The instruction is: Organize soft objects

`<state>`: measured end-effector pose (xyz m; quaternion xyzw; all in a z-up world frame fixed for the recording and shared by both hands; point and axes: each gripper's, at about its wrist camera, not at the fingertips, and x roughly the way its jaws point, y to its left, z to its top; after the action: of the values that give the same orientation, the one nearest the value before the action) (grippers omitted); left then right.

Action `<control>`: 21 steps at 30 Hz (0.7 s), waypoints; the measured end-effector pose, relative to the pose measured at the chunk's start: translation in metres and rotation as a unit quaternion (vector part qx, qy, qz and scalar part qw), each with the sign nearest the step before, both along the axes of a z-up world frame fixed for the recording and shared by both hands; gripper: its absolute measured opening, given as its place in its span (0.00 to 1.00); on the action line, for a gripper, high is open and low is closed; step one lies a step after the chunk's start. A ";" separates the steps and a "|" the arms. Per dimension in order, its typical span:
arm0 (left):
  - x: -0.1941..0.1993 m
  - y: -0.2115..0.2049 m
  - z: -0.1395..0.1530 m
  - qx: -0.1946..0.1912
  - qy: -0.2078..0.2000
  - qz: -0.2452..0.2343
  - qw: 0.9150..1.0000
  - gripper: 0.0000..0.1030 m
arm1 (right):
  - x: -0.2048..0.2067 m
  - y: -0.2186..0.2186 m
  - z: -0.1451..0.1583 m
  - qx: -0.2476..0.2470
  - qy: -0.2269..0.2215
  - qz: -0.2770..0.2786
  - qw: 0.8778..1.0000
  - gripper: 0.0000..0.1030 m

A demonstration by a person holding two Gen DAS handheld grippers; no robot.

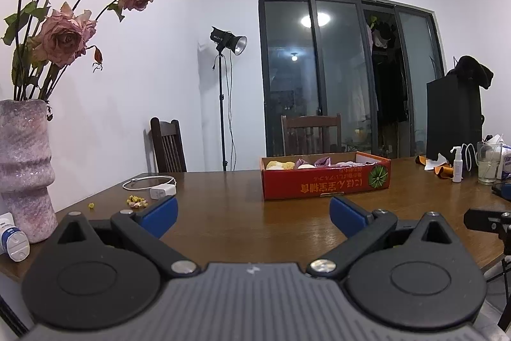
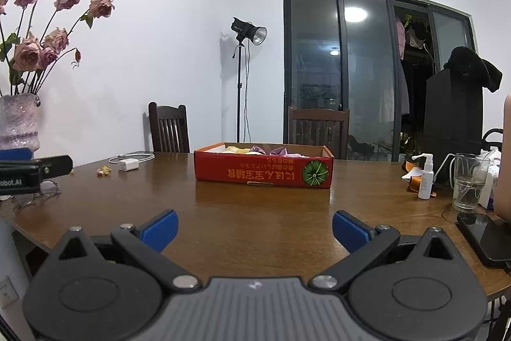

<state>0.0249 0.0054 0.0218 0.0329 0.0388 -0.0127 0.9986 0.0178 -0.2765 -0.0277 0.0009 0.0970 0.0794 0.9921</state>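
Observation:
A shallow red cardboard box stands on the wooden table ahead of me; it also shows in the right wrist view. Soft yellow, white and purple things lie inside it, partly hidden by its wall; they also show in the right wrist view. My left gripper is open and empty over the near table. My right gripper is open and empty, also well short of the box. The left gripper's side shows at the left of the right wrist view.
A pink vase of dried roses stands at the left. A white charger with cable, yellow crumbs, glasses, a spray bottle, a glass and a phone lie on the table. Two chairs stand behind.

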 end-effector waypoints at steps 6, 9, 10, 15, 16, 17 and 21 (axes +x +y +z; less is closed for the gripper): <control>0.000 0.000 0.000 0.000 0.001 -0.002 1.000 1.00 | 0.001 -0.002 0.001 0.001 0.001 -0.004 1.000 1.00; 0.001 0.000 0.000 0.002 0.002 -0.002 1.000 1.00 | 0.002 -0.001 0.001 0.001 0.003 -0.003 1.000 1.00; 0.001 -0.001 0.000 0.002 0.003 -0.003 1.000 1.00 | 0.002 -0.002 0.002 0.001 0.003 -0.002 1.000 1.00; 0.001 -0.002 -0.001 0.003 0.003 -0.004 1.000 1.00 | 0.003 -0.003 0.002 0.001 0.001 -0.004 1.000 1.00; 0.001 -0.002 -0.001 0.003 0.004 -0.004 1.000 1.00 | 0.003 -0.003 0.002 0.001 0.001 -0.005 1.000 1.00; 0.001 -0.002 -0.001 0.003 0.005 -0.005 1.000 1.00 | 0.003 -0.003 0.002 0.001 0.001 -0.004 1.000 1.00; 0.001 -0.003 -0.001 0.003 0.004 -0.006 1.000 1.00 | 0.002 -0.003 0.002 0.004 -0.002 -0.002 1.000 1.00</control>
<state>0.0259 0.0025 0.0211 0.0360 0.0423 -0.0189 0.9983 0.0201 -0.2794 -0.0253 0.0045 0.0943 0.0777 0.9925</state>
